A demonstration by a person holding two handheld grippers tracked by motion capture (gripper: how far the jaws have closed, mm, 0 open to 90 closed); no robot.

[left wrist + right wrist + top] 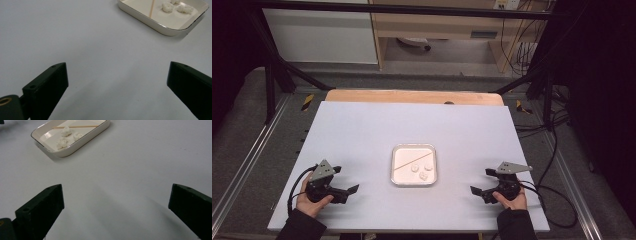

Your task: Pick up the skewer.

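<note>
Two wide-open claws, left claw (353, 189) and right claw (473, 190), are flanking a tray (413, 183) mid-table holding three white lumps (421, 169) and a thin stick (408, 162), which a clumsy reach could be scattering.

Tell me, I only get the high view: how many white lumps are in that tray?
Observer: Three lumps, bunched at one end of the tray.
Operator: And that thin line across it?
Observer: A stick lying flat on the tray floor, apart from the lumps.
Operator: Are the grippers holding anything?
Observer: No. The left gripper and right gripper both have jaws wide apart over bare table.
</note>
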